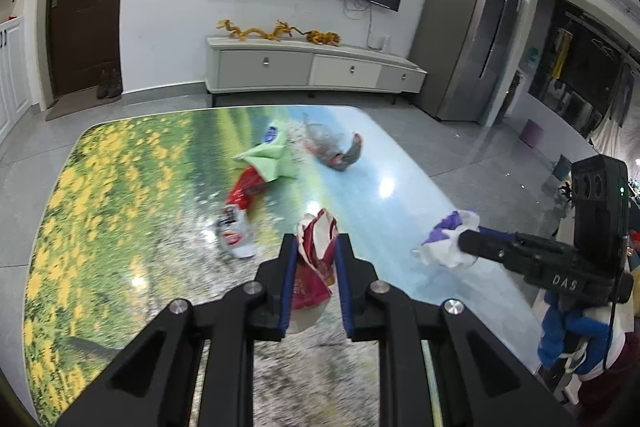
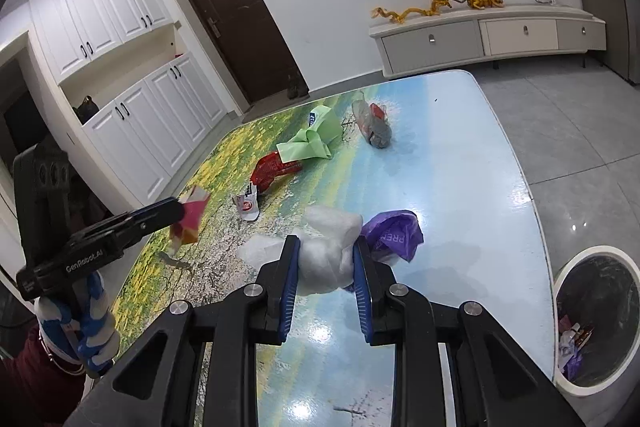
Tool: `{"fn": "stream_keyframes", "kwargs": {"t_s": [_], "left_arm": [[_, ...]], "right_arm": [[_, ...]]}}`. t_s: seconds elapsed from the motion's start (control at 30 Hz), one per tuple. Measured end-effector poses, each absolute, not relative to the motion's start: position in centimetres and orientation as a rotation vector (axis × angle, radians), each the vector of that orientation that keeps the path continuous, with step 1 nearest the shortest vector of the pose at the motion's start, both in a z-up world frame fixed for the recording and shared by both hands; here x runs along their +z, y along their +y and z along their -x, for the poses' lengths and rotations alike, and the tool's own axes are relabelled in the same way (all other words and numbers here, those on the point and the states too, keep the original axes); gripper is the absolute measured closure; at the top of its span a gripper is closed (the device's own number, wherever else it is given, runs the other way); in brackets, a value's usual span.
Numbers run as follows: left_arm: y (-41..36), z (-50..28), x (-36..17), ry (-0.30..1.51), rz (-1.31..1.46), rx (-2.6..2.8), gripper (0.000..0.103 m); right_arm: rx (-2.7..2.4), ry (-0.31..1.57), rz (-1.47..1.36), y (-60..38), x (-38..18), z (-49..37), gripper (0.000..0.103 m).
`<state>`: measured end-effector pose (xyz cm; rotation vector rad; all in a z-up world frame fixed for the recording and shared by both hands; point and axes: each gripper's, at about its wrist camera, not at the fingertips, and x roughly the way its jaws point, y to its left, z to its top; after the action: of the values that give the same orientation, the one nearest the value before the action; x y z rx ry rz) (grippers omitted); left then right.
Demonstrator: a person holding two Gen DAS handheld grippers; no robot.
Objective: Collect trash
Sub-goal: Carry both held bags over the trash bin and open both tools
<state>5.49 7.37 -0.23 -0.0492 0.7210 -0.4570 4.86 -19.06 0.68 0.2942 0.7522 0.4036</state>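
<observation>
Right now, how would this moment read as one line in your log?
left gripper: shut on red wrapper | right gripper: shut on white-and-purple bag | left on table: green wrapper, grey wrapper | bin: beside table

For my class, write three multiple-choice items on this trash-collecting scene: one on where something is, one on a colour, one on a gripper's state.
1. Where is the trash bin?
A. On the table
B. On the floor by the table's right edge
C. Under the TV

2. What colour is the wrapper overlapping the red wrapper?
A. Light green
B. Black
C. Orange

3. What is the left gripper doing?
A. Empty, open
B. Gripping a red and white wrapper
C. Inside the bin

Answers: B, the bin stands beside the table; A, the green wrapper covers its end; B, the red and white wrapper sits clamped between the fingers.
</observation>
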Motion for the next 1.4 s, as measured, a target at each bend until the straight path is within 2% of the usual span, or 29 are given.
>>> {"fn": "stream_keyframes", "kwargs": {"t_s": [0.3,0.53,0.63,0.7,0.8,0.9,1.13,1.4], "left_arm": [[3.3,-6.6,0.7,0.713,0.036,-0.519,0.085],[5.0,-6.7,0.2,0.728,0.057,-0.482,0.085],[6.5,-7.0,-0.1,0.740,0.076,-0.448,0.085],[7.5,-7.2,-0.2,0.740,0.084,-0.429,0.085],[8.7,-7.3,-0.3,0.736,0.091,-0.408,0.085],[9.6,-7.5,-0.4,0.740,0.101,-0.391,0.085],[8.0,-7.8,0.5,0.731,0.078,-0.430,0.085],[-0.9,-8.2,2.0,0.730,0.031,-0.611,0.085]], "right_arm": [[0.419,0.713,-0.280,-20.4,2.1,-4.6,0.078],[0.483,0.778,-0.300,-19.1,0.2,-6.2,0.078],[0.553,0.857,-0.456,-18.9,-2.0,-7.7,0.077],[0.690,0.980,-0.650,-17.8,-4.7,-8.7,0.077],[0.784,1.098,-0.653,-14.7,-6.7,-8.5,0.077],[0.826,1.139,-0.562,-12.5,-7.3,-7.7,0.077],[0.792,1.071,-0.488,-13.7,-6.0,-6.7,0.077],[0.547,0.869,-0.480,-24.5,-1.5,-5.1,0.077]]}}
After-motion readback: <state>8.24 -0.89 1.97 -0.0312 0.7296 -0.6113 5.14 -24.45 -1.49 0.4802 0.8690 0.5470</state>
